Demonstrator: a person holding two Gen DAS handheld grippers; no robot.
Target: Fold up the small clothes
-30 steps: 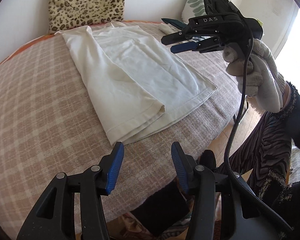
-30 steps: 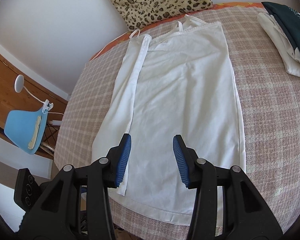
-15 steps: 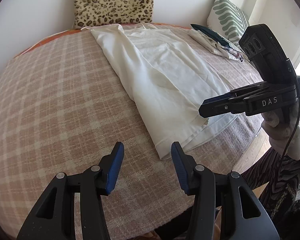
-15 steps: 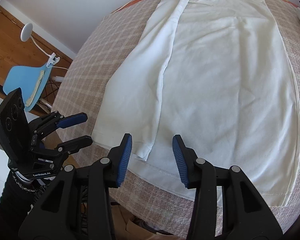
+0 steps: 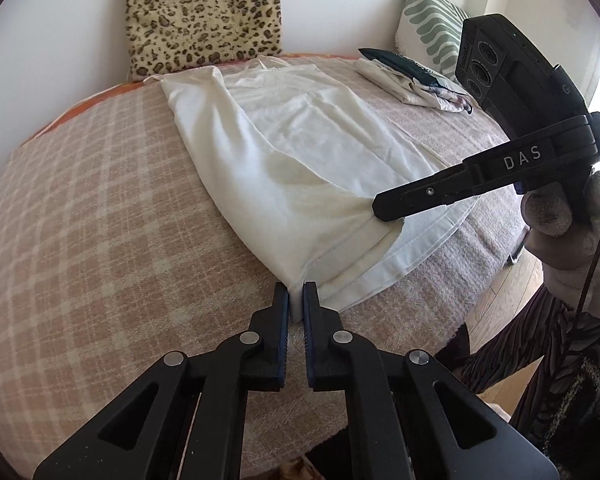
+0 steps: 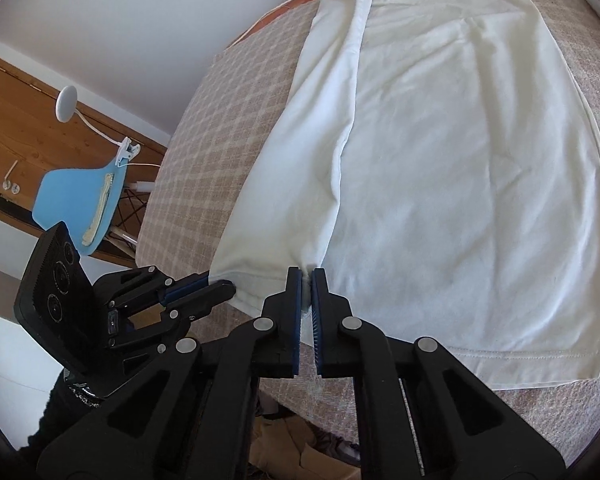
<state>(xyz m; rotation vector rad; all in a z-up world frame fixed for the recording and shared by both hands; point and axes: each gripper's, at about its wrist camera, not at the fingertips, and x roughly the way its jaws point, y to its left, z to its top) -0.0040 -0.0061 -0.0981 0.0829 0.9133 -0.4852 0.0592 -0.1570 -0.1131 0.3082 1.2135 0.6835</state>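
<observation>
A white strappy garment [image 5: 320, 152] lies flat on the plaid bed cover [image 5: 100, 220], its left side folded inward lengthwise. My left gripper [image 5: 296, 294] is closing on the near hem corner of that folded flap, and its pads press the cloth. In the right wrist view the garment [image 6: 460, 160] fills the frame. There my right gripper [image 6: 307, 280] is closing on the hem at the flap's inner edge, with fabric pinched between its pads. Each gripper shows in the other's view: the right gripper [image 5: 380, 208] held by a gloved hand [image 5: 556, 216], the left gripper [image 6: 220, 285] at the hem's outer corner.
A leopard-print cushion [image 5: 204, 16] and a green leaf pillow [image 5: 432, 24] lean on the wall. A small pile of folded clothes [image 5: 412, 84] sits at the far right of the bed. A blue chair [image 6: 80, 204] with a clip lamp [image 6: 66, 98] stands beyond the bed's left edge.
Both grippers came down to the garment's near hem and went from open to shut on it. The hem is now bunched and slightly lifted between them.
</observation>
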